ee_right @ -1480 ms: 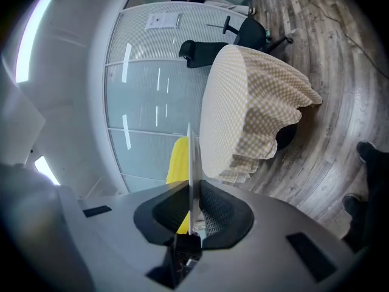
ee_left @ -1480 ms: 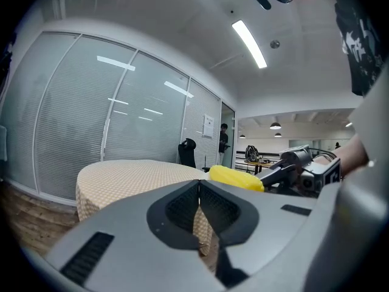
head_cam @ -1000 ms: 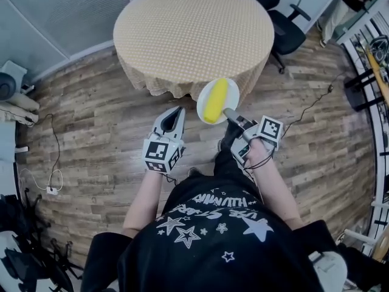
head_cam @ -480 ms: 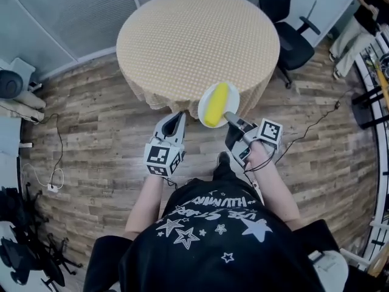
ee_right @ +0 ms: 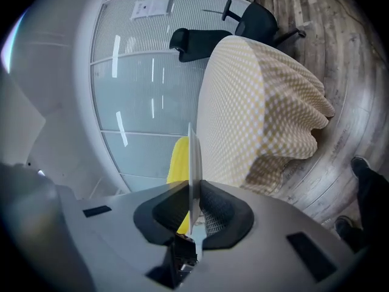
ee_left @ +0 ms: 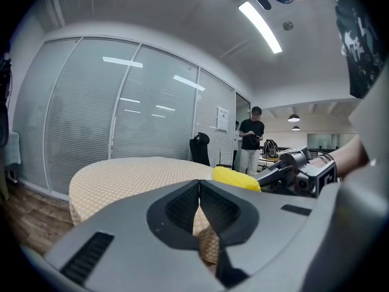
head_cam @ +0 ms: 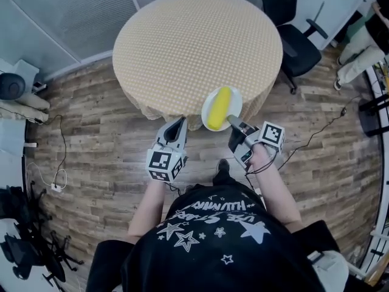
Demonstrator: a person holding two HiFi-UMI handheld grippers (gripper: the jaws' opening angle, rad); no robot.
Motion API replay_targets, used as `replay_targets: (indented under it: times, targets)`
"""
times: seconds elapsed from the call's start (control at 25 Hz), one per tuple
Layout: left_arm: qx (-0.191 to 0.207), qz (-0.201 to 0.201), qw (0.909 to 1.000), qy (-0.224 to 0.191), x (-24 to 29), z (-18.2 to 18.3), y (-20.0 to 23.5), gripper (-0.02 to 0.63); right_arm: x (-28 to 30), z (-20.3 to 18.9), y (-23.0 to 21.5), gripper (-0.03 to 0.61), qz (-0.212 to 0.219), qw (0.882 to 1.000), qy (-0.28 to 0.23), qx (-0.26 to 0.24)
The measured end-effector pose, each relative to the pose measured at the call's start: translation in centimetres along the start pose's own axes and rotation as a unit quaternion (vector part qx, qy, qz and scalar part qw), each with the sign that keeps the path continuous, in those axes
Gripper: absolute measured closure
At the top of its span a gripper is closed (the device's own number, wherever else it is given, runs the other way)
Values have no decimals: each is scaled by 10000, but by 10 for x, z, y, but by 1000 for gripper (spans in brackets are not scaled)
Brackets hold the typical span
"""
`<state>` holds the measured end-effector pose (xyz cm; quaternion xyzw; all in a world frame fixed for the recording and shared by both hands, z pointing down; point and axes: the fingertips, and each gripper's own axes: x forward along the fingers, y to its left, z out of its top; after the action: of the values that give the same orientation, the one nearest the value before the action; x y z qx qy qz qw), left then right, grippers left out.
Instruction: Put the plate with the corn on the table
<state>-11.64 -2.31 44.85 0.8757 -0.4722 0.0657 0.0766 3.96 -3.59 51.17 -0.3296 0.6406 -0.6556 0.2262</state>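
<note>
A white plate (head_cam: 232,99) carrying a yellow corn cob (head_cam: 218,107) hangs in the air at the near edge of the round table (head_cam: 194,41) with a tan checked cloth. My right gripper (head_cam: 232,121) is shut on the plate's near rim; in the right gripper view the plate (ee_right: 192,169) shows edge-on between the jaws, the corn (ee_right: 178,160) to its left. My left gripper (head_cam: 177,124) is shut and empty, left of the plate, below the table edge. The left gripper view shows the corn (ee_left: 236,179) past the shut left gripper (ee_left: 199,187).
A black office chair (head_cam: 296,38) stands right of the table. The floor (head_cam: 91,126) is wood plank, with cables (head_cam: 48,181) at left. Glass partition walls (ee_left: 121,120) run behind the table. A person (ee_left: 250,140) stands in the background.
The plate with the corn has moved a little forward and right, its far rim now over the table's edge. The left gripper has followed, staying shut.
</note>
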Motion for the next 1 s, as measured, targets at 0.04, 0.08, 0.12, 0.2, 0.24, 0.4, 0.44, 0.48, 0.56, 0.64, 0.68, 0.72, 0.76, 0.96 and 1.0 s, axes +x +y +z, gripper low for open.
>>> replay_targets:
  times: [0.04,0.08,0.12,0.2,0.24,0.4,0.44,0.48,0.56,0.64,0.68,0.72,0.76,0.96,1.0]
  targets:
    - [6,12,10000,7,6,1,0,604,1,8,-1,528,13,10000,-2,8]
    - [20,24,10000,20,12,3,-1,606,2,15,0,528,34,10000,0,2]
    - [46,35,10000,43,18,4,-2,604,3,23,0,528,58,10000,6,-10]
    - [135,46,9998,119,30,6,-5,604,4,37,1,528,101,9999,25,-23]
    - [178,43,9997,149,36,7,-7,606,5,44,1,528,109,9999,42,-31]
    - [-24,121,9999,-9,48,20,-8,604,13,65,1,528,112,9997,188,-77]
    - [-127,208,9997,-67,51,23,-6,604,15,71,1,528,124,9996,238,-79]
    - [-184,310,9993,-86,56,25,-4,606,17,78,0,528,138,9995,288,-72]
    - [-183,490,9986,-36,73,25,-4,604,21,98,-3,528,169,9991,380,-39]
    - [-181,617,9979,23,85,24,-4,604,25,110,-4,528,208,9986,476,-9]
    - [-189,673,9975,32,85,23,-3,606,27,110,-4,528,229,9983,534,-7]
    - [-196,726,9972,29,82,24,-2,604,29,106,-2,528,245,9979,598,-21]
    - [-201,772,9968,23,78,24,-1,605,30,102,0,528,252,9975,660,-50]
    - [-259,801,9964,69,83,29,-8,605,30,111,3,527,266,9970,713,-145]
    - [-240,790,9965,100,87,29,-10,606,30,118,2,527,272,9974,656,-98]
